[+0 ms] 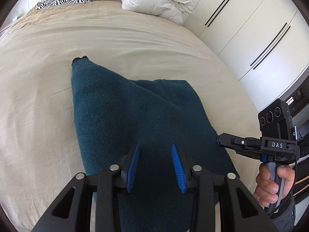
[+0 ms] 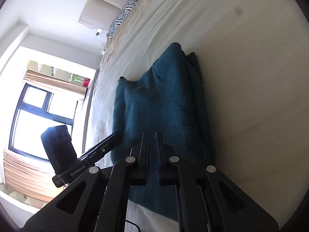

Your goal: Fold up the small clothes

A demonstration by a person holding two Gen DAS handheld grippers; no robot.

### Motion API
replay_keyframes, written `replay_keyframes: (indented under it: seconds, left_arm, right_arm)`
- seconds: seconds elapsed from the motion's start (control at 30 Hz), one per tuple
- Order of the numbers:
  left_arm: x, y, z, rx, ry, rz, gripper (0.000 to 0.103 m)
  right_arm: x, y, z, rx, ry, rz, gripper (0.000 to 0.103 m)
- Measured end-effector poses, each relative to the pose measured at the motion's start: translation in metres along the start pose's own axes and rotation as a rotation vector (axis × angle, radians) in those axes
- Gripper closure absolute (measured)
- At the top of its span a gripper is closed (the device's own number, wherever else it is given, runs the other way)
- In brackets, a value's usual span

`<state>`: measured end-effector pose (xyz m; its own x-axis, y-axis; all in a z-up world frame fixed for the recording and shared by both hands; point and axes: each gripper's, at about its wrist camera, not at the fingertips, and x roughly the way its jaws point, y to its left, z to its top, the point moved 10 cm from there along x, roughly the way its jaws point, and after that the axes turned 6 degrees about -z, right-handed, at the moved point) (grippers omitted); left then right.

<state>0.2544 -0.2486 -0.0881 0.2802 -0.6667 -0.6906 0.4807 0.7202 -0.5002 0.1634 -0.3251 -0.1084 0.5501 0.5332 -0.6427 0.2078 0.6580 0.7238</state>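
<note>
A dark teal knitted garment (image 1: 123, 119) lies partly folded on the beige bed sheet (image 1: 48, 89), one sleeve or leg end pointing away. My left gripper (image 1: 155, 145) hovers over its near part, jaws open and empty, blue pads showing. My right gripper (image 1: 219, 140) shows at the garment's right edge in the left wrist view, held sideways by a hand. In the right wrist view the right gripper (image 2: 152, 134) has its jaws nearly together with a thin gap, over the teal garment (image 2: 160, 104); nothing shows between them. The left gripper (image 2: 118, 135) shows at the left there.
A white bundled duvet (image 1: 156, 2) and a zebra-print pillow (image 1: 65, 1) sit at the bed's far end by the padded headboard. White wardrobe doors (image 1: 251, 29) stand to the right. A window (image 2: 38, 116) shows in the right wrist view.
</note>
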Motion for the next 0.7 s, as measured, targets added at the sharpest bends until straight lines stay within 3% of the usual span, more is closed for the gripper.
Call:
replay_keyframes:
  seconds: [0.1,0.2,0.3,0.4,0.43,0.47,0.5,0.53,0.6,0.7]
  left_arm:
    - [-0.011,-0.004,-0.022,0.006,-0.024,0.007,0.054]
    - [0.012,0.002,-0.037,0.026,0.005,0.013,0.054]
    - [0.014,-0.001,-0.031,0.027,0.015,0.023,0.054]
    - [-0.005,-0.006,-0.025,0.007,0.001,0.004,0.053]
    - [-0.017,-0.004,-0.022,-0.001,-0.027,-0.01,0.049]
    - [-0.029,-0.004,-0.019,-0.005,-0.064,-0.017,0.038]
    - [-0.04,0.0,-0.016,-0.014,-0.105,-0.011,0.032]
    - [-0.048,0.008,-0.013,-0.036,-0.142,-0.002,0.025]
    - [-0.055,0.029,-0.01,-0.105,-0.167,-0.001,0.025]
    - [-0.038,0.059,-0.017,-0.218,-0.102,-0.022,0.025]
  right_arm:
    - [-0.006,0.009,-0.023,-0.027,0.015,0.04,0.097]
    - [0.017,-0.025,-0.047,-0.005,0.082,-0.077,0.097]
    - [0.016,-0.039,-0.05,0.058,0.06,-0.03,0.103]
    - [-0.01,-0.022,-0.041,-0.001,-0.006,-0.037,0.084]
    - [-0.022,-0.018,-0.035,-0.017,-0.042,-0.039,0.069]
    - [-0.034,-0.016,-0.028,-0.019,-0.08,-0.04,0.043]
    - [-0.046,-0.018,-0.019,-0.012,-0.123,-0.048,0.031]
    - [-0.053,-0.022,-0.011,-0.01,-0.154,-0.068,0.026]
    - [-0.054,-0.031,0.001,-0.004,-0.135,-0.1,0.026]
    - [-0.034,-0.045,0.009,0.039,-0.045,-0.108,0.026]
